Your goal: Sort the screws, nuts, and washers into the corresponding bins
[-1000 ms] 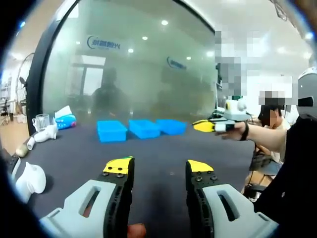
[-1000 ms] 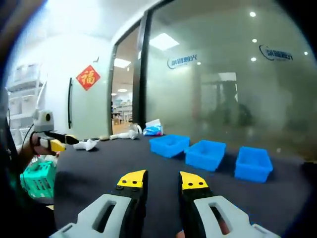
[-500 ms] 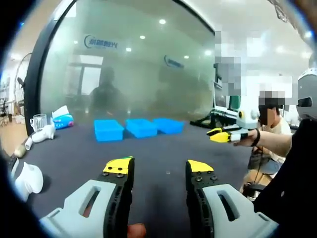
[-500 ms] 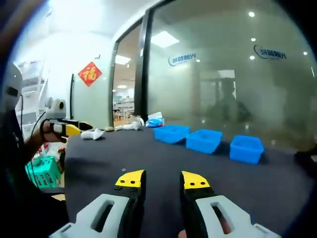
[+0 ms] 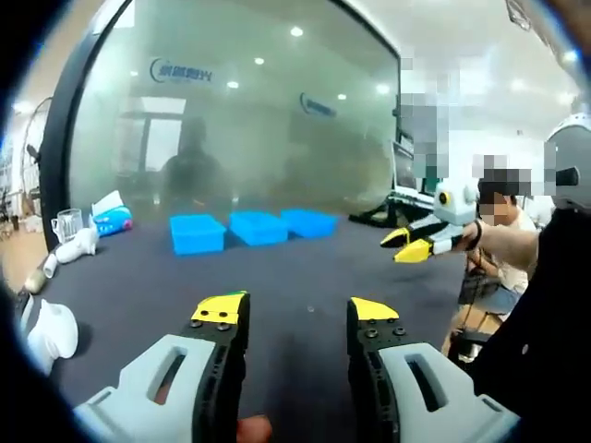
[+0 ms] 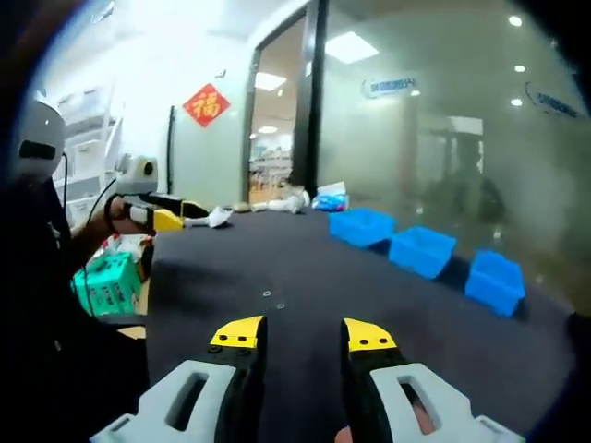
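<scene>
Three blue bins (image 5: 249,228) sit in a row at the bench's (image 5: 305,277) far edge, toward 12 o'clock. Two small specks (image 6: 272,299), perhaps hardware, lie on the bench. Left claw (image 5: 294,318) and right claw (image 6: 297,334) hover open, empty.

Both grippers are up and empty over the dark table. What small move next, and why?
Probably lower the right gripper toward the small metal parts just ahead of it on the dark table. Its jaws stand open with nothing between them, and the three blue bins lie farther off, so a pickup comes first.
</scene>
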### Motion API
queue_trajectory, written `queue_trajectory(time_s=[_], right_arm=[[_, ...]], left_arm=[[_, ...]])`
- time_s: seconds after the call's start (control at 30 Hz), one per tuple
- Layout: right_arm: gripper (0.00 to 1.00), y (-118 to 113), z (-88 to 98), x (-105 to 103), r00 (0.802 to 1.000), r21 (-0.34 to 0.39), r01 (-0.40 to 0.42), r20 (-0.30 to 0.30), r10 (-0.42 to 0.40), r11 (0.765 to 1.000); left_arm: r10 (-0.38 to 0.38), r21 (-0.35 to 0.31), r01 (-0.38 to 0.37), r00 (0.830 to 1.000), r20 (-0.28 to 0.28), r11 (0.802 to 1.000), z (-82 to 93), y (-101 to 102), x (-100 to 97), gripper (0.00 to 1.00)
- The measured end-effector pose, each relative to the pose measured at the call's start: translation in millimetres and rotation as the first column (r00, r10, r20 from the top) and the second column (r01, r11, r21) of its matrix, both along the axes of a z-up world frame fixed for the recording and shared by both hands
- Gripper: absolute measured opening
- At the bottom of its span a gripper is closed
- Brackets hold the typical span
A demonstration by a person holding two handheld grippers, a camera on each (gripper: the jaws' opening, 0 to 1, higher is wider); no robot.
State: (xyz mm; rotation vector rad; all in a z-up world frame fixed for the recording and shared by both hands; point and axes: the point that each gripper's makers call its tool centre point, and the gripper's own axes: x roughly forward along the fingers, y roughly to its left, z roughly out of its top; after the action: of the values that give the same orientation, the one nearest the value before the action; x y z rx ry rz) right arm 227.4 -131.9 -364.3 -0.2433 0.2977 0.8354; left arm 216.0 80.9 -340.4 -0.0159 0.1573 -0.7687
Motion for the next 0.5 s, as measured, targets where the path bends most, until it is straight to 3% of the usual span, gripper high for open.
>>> queue_trajectory(time_s=[0.1, 0.27, 0.37, 0.5], right_arm=[[0.28, 8.8, -3.6, 2.3, 0.997, -0.072, -0.067, -0.032, 0.065, 0.995], [0.27, 26.8, -10.5, 6.7, 0.982, -0.190, -0.184, -0.078, 0.173, 0.964], [0.27, 37.5, -16.1, 11.1, 0.967, -0.276, -0.251, -0.110, 0.229, 0.928], [0.27, 50.3, -21.8, 14.6, 0.946, -0.337, -0.322, -0.157, 0.284, 0.885]], left_arm=[[-0.005, 0.007, 0.005, 1.000, -0.004, 1.000, -2.5, 0.3, -1.2, 0.41], [-0.019, 0.023, 0.019, 1.000, -0.011, 1.000, -6.6, -0.8, -3.3, 0.41], [-0.022, 0.029, 0.022, 1.000, -0.013, 0.999, -7.6, -0.9, -3.3, 0.41], [-0.022, 0.032, 0.022, 1.000, -0.015, 0.999, -8.5, -0.6, -3.1, 0.41]])
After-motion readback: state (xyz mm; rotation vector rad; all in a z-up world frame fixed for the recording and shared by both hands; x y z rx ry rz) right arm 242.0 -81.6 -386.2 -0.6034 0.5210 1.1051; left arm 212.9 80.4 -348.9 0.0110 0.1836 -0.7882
